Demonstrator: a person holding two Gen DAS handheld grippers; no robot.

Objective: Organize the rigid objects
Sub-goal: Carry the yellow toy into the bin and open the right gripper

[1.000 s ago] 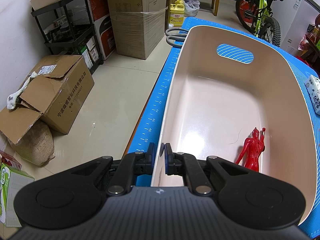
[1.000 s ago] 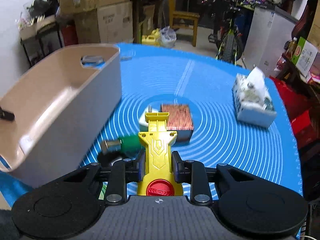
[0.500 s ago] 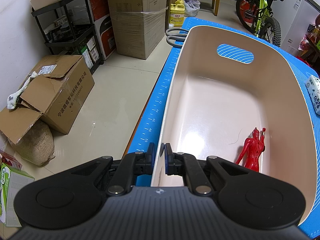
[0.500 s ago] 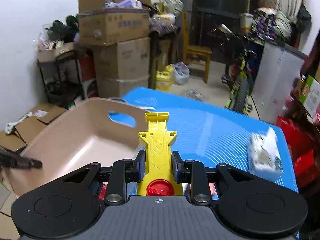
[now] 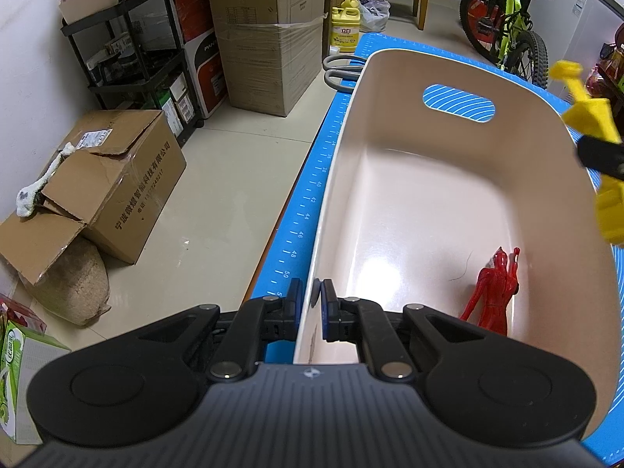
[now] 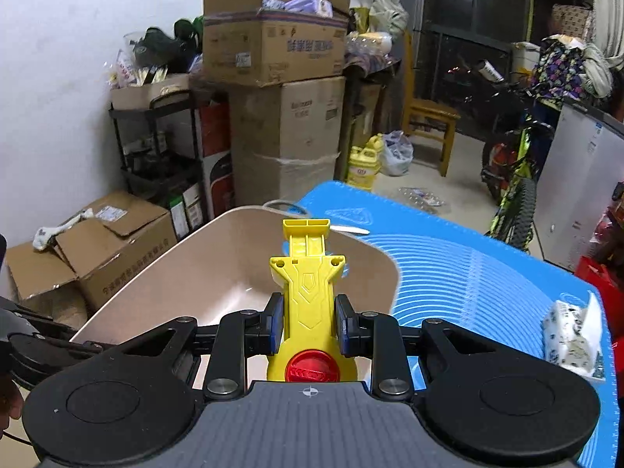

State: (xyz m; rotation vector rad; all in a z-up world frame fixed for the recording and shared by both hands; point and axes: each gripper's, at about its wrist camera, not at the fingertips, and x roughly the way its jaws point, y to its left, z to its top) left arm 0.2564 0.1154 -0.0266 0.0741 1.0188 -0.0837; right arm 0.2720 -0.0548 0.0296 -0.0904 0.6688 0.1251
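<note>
Above the beige bin point(image 6: 163, 288), right gripper point(image 6: 308, 321) clamped on yellow toy launcher point(image 6: 308, 292), left gripper point(image 5: 311, 304) pinching bin rim; transport step, next likely lower and release beside red figure point(image 5: 493, 292)

- Both views show indoor artificial light from above, fairly bright on the near things.
- A white glare patch lies on the glossy floor of the beige bin point(image 5: 409, 210).
- The tiled room floor point(image 5: 218, 202) has a soft shine.
- In the right wrist view the far room by the dark windows point(image 6: 468, 39) is dim.
- The yellow toy point(image 5: 592, 117) is blurred at the left view's edge (in the other view it is sharp).
- Fisheye bending curves straight lines; the corners are black.
</note>
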